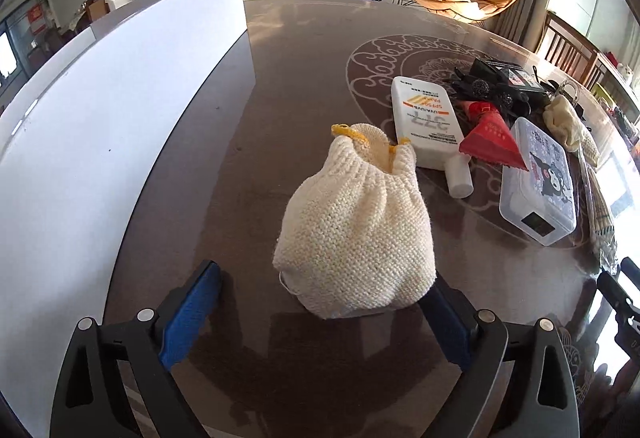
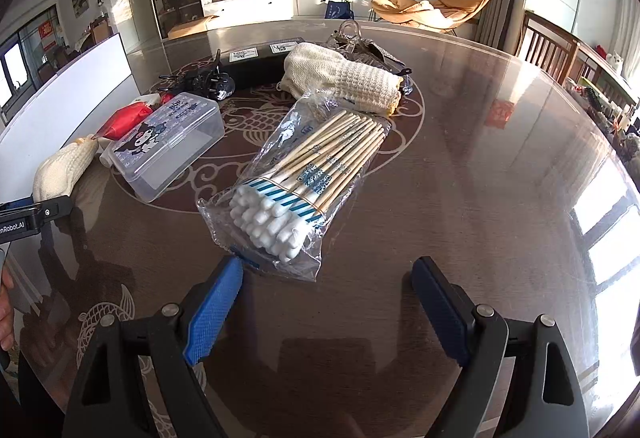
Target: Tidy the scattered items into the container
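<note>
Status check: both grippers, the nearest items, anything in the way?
Left gripper open, cream knit pouch just ahead between its fingers. Right gripper open, empty, facing bagged cotton swabs. White container on the left; path looks clear.

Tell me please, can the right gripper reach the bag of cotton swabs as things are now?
Probably yes. The right gripper is open, and the bag of cotton swabs lies on the table just ahead of its fingers, with nothing between them.
</note>
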The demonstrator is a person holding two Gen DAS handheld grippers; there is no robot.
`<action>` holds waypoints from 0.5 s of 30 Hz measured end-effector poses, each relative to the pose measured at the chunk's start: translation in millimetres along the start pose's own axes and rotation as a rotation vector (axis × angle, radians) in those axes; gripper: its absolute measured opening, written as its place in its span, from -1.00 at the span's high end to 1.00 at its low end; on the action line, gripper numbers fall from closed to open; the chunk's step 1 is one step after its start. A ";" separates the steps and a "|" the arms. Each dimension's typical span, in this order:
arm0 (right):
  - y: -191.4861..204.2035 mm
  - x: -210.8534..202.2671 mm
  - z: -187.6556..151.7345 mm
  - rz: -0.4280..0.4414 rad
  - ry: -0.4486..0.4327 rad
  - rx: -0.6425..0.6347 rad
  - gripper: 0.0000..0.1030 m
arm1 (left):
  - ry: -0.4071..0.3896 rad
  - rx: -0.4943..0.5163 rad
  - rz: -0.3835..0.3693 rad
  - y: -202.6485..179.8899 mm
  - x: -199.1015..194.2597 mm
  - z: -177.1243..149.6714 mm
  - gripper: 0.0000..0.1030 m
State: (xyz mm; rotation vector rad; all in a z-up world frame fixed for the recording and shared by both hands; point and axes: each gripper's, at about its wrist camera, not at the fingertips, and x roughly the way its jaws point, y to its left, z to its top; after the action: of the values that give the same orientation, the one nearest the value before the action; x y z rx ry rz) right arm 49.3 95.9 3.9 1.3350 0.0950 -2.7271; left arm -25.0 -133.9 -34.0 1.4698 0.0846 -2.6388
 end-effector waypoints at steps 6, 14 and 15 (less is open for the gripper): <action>-0.3 -1.0 -0.3 -0.001 0.000 0.000 -0.71 | -0.015 0.048 -0.030 -20.7 16.2 19.3 -1.00; -0.2 -0.8 -0.3 -0.001 0.000 0.000 -0.71 | -0.041 0.051 -0.039 -23.9 22.8 31.3 -1.00; -0.1 -0.7 -0.4 -0.001 0.000 0.000 -0.71 | -0.043 0.051 -0.039 -23.7 22.2 30.9 -1.00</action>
State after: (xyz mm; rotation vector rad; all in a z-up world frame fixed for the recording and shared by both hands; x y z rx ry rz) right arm 50.0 96.1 4.3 1.3355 0.0954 -2.7275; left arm -65.7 -115.4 -36.8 1.4405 0.0438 -2.7215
